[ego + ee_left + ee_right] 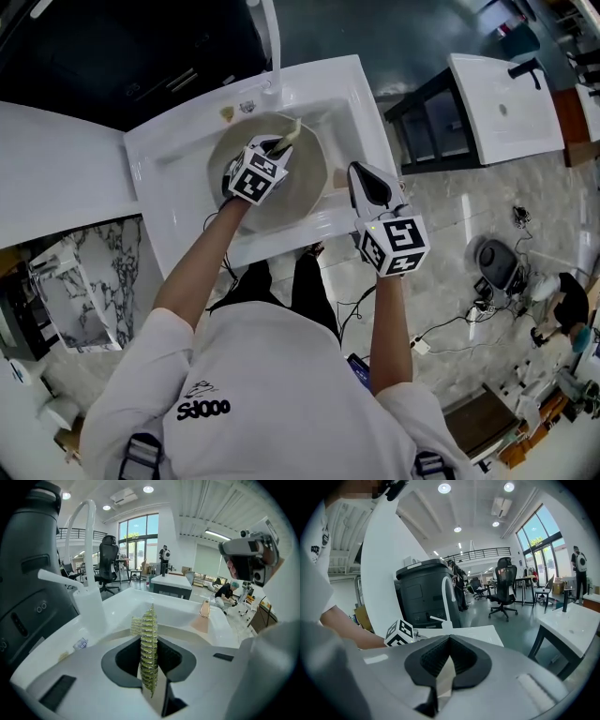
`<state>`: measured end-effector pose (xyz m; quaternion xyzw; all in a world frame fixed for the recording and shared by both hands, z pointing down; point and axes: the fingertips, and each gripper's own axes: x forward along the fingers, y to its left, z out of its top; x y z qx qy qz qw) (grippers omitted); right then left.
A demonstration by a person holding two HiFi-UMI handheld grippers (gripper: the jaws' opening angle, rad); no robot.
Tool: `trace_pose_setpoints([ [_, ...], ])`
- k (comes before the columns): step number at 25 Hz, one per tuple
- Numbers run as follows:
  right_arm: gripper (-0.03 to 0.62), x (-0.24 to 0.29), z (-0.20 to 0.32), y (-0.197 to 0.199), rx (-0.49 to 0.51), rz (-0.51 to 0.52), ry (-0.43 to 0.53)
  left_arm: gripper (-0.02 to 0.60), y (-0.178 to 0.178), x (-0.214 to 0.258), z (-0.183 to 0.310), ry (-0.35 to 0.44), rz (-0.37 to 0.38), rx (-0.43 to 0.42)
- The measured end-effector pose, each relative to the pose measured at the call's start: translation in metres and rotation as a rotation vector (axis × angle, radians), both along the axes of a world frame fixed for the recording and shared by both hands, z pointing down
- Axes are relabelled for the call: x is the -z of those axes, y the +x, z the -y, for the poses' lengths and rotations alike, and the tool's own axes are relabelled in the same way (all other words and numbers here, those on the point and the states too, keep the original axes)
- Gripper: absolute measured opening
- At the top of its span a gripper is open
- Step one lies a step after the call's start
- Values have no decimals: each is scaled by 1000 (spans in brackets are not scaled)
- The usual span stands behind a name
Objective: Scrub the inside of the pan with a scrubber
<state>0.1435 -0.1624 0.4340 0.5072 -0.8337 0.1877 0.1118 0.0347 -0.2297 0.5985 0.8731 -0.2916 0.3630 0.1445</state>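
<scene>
Currently the pan (307, 187), round and pale beige, lies flat in the basin of the white sink (183, 155), filling most of it. Scrubber (149, 654): yellow-green mesh, held on edge, upper end poking out past the jaw tips above the pan's far side, toward the sink's back wall. Contact with the pan surface cannot be confirmed.

Left gripper (278, 143): reaches over the sink's front rim and sits above the pan; jaws clamped tight on the scrubber, one to each side of the mesh.

Right gripper (354, 171): over the sink's right rim, just beside the pan's right edge. Jaw tips pressed together. A pale sliver shows in the slot behind the tips; what it is cannot be told.

White gooseneck faucet (273, 47) rises from the sink's back edge, centred behind the pan. A white counter panel (56, 164) adjoins the sink's left side.

Well apart from the sink, to its right across a marble floor: a second white basin (511, 94) on a dark stand, and a person (567, 305) crouched among cables.
</scene>
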Motion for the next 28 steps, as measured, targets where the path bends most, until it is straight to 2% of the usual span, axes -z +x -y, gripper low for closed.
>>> trace_pose_setpoints([
  [5, 9, -8, -2, 7, -21, 4, -30, 71, 17, -21, -5, -52, 8, -46],
  [18, 9, -23, -2, 18, -41, 28, -86, 71, 43, -43, -5, -125, -45, -39],
  [21, 9, -22, -1, 22, -55, 76, -95, 72, 57, -42, -13, -128, -68, -81],
  [25, 9, -18, 1, 26, -73, 125, -97, 72, 59, -44, -12, -131, -91, -68],
  [28, 9, -19, -1, 28, -80, 140, -103, 72, 63, -43, -20, -163, -122, -90],
])
